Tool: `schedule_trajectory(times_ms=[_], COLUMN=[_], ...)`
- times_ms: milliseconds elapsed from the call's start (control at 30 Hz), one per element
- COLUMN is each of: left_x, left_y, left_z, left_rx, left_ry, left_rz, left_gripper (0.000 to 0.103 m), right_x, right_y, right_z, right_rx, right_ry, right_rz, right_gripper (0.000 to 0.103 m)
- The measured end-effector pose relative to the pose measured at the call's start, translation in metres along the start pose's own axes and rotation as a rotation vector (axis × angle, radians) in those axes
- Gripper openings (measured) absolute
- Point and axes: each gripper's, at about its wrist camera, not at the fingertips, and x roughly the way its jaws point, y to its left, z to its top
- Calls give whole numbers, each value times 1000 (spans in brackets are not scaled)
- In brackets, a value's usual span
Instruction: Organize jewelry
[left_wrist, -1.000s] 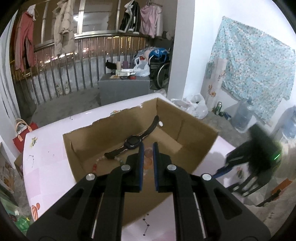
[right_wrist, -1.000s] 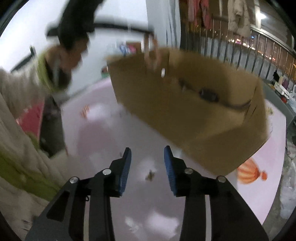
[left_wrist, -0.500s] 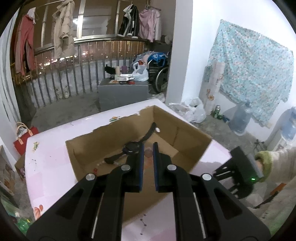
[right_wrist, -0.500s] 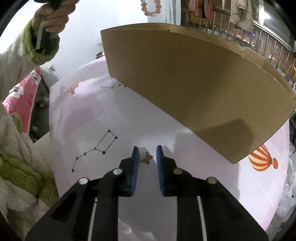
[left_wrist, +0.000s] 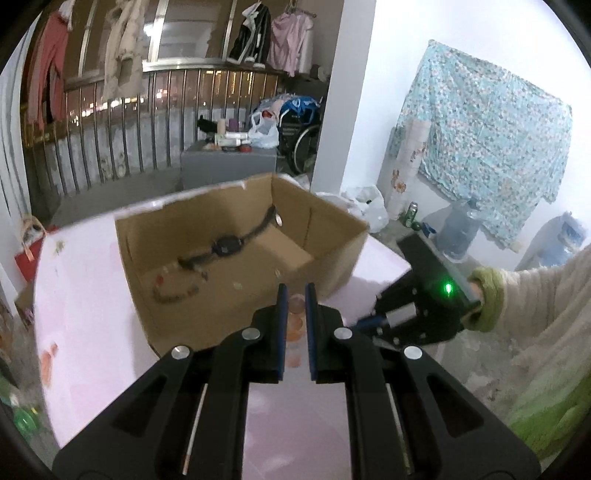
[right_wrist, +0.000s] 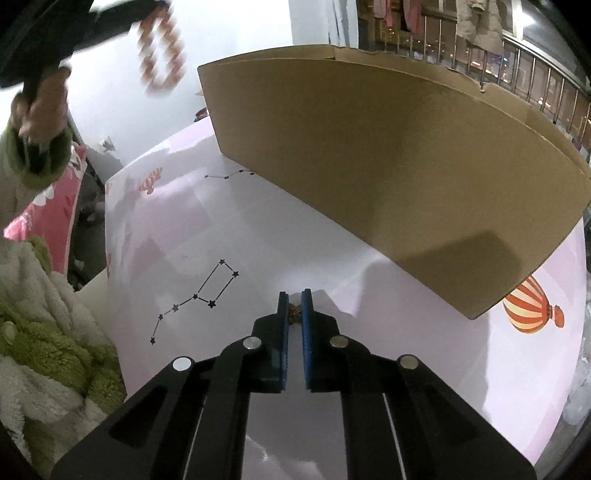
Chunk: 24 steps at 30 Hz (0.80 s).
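A pink bead bracelet (left_wrist: 295, 317) hangs pinched between narrow-set fingers (left_wrist: 281, 325), at 6 o'clock from the open cardboard box (left_wrist: 332, 254). Inside the box lie a black watch (left_wrist: 227, 245), strap stretched toward 2 o'clock, and a bead necklace (left_wrist: 173, 293) at its 7 o'clock. A small gold charm (right_wrist: 294, 313) sits clamped between blue fingers (right_wrist: 282, 325) on the tabletop (right_wrist: 258, 240).
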Motion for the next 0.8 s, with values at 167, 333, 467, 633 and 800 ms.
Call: schedule_trajectory(times_ms=[167,333,467,633,800], left_x=[25,50,58,41,8], left_y=[-2,15,21,13,4], left_z=[-37,-63,-71,-56,-16], left_rx=[-19,-93,-102,-70,3], left_ry=[62,119,139,98,27], left_rz=[0,7,14,-6,-37], left_gripper=[8,8,8,8,8], right_x=[-2,-10,-27,-58,-99], right_y=[-1,-5,-9,-11,-8], right_z=[-4,-6,-5,7,38], right_rx=[13,33,61,72,29], right_ry=[-11,-26,-64,-132,-226], right_rz=[-4,-14,-24,-25,-22], right_gripper=[7,7,7,7,7])
